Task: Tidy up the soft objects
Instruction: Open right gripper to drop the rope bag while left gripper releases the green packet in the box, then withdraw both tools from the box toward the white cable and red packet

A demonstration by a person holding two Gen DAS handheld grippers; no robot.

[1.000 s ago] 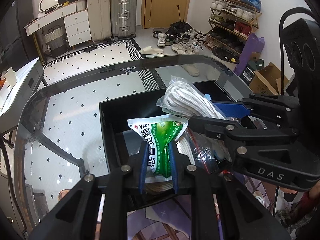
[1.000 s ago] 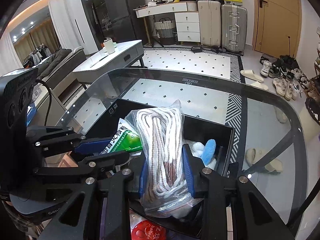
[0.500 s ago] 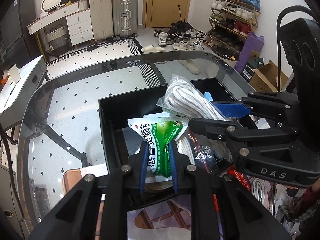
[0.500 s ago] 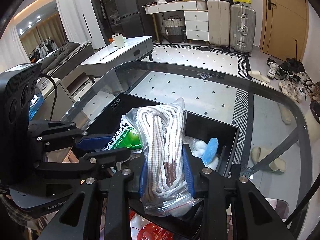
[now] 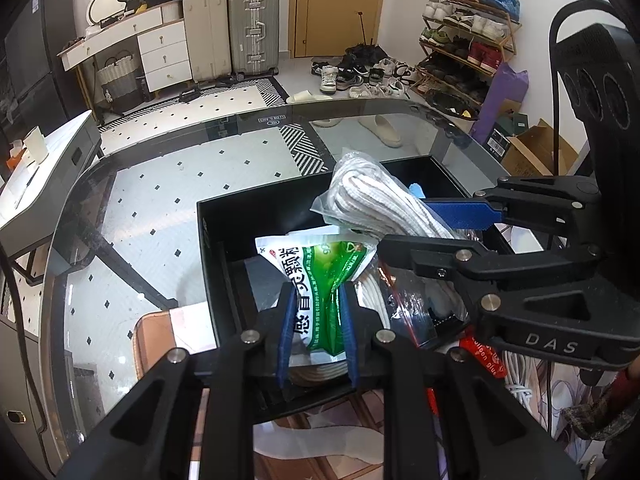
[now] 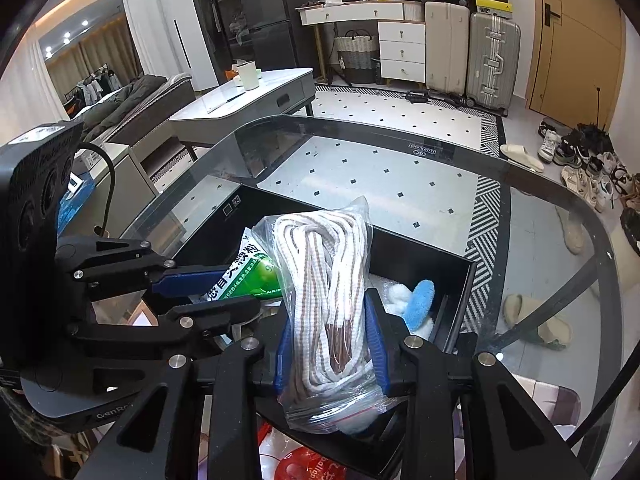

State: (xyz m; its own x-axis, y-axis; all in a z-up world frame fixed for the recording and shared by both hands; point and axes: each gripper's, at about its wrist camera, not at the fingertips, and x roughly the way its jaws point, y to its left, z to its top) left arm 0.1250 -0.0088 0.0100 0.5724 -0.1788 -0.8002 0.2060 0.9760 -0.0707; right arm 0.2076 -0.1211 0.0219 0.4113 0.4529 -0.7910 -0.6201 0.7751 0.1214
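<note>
My left gripper (image 5: 317,300) is shut on a green and white sachet (image 5: 320,280) and holds it over the black box (image 5: 216,240) on the glass table. The sachet also shows in the right wrist view (image 6: 244,276). My right gripper (image 6: 329,308) is shut on a clear bag of white and brown rope (image 6: 324,280), held just right of the sachet over the same box (image 6: 456,300). The rope bag also shows in the left wrist view (image 5: 372,200). Both grippers sit side by side, close together.
White cotton and a blue round pad (image 6: 418,300) lie in the box's right part. A red packet (image 5: 484,356) and white cord (image 5: 520,376) lie near the box's front. The glass table's edge (image 6: 560,200) curves behind; chairs stand under it.
Both grippers, with their loads, have drawn back and up slightly from the box. The grips are unchanged.
</note>
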